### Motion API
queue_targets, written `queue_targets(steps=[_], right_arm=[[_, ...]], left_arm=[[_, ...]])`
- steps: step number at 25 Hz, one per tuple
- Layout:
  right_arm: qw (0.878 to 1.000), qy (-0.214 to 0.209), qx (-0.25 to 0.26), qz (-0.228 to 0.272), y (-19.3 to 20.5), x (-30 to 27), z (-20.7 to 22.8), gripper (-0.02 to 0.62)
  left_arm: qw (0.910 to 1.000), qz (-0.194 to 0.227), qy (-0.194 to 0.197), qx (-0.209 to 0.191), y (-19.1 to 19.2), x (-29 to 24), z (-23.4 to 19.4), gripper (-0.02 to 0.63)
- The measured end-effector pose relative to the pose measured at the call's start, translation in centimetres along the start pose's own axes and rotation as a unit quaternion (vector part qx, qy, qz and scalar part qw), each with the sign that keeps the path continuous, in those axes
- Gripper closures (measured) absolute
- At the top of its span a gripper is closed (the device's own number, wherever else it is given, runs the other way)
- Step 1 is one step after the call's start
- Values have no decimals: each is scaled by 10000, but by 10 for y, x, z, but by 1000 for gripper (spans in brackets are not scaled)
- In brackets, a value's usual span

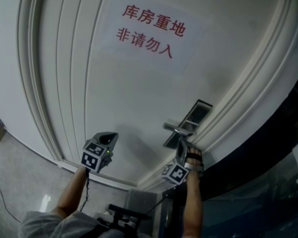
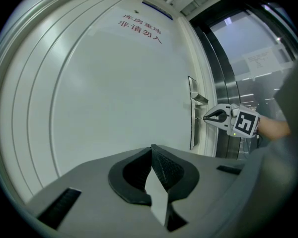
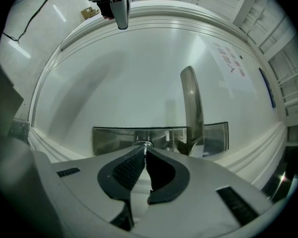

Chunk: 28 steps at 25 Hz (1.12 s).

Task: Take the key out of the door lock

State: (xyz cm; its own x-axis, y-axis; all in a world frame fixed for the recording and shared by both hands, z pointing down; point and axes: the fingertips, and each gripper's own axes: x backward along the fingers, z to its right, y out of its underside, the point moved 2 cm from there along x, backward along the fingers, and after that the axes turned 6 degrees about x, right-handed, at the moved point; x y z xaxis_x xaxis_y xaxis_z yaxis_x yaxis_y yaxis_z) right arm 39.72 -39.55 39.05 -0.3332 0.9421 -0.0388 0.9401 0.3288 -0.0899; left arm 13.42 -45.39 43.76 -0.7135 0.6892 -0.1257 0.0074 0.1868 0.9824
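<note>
A white door (image 1: pixel 134 93) carries a dark metal lock plate (image 3: pixel 109 138) with a lever handle (image 3: pixel 191 103). My right gripper (image 3: pixel 145 150) is at the plate below the handle. It is shut on the small silver key (image 3: pixel 145 145), which sticks out of the keyhole. The left gripper view shows that gripper (image 2: pixel 205 118) pinching the thin key (image 2: pixel 198 118) at the door's right edge. My left gripper (image 2: pixel 152 148) hangs away from the door, shut with nothing between its pads. In the head view the left gripper (image 1: pixel 111 138) is at lower left and the right gripper (image 1: pixel 180 143) under the handle (image 1: pixel 176 129).
A paper sign with red characters (image 1: pixel 151 29) is stuck on the upper door. Moulded white frames (image 1: pixel 248 98) edge the door. To the right stands a dark metal and glass panel (image 2: pixel 238 83). A grey floor (image 1: pixel 20 182) with a cable lies at lower left.
</note>
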Motion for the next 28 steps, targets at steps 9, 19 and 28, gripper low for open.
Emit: queue_targets(steps=[9,19,28], right_arm=[[10000,-29,0,-44,2,-1,-2,574],[10000,3,-69,-44,0,2,-1,574],[9999,-40,-103,-36,0,7,-4,574]], left_arm=[[10000,-2,39,-19,0,0,3,599],[10000,-4,32,-53,-2,5,0,598],[10000,1,53,-41,0,11,-1,598]])
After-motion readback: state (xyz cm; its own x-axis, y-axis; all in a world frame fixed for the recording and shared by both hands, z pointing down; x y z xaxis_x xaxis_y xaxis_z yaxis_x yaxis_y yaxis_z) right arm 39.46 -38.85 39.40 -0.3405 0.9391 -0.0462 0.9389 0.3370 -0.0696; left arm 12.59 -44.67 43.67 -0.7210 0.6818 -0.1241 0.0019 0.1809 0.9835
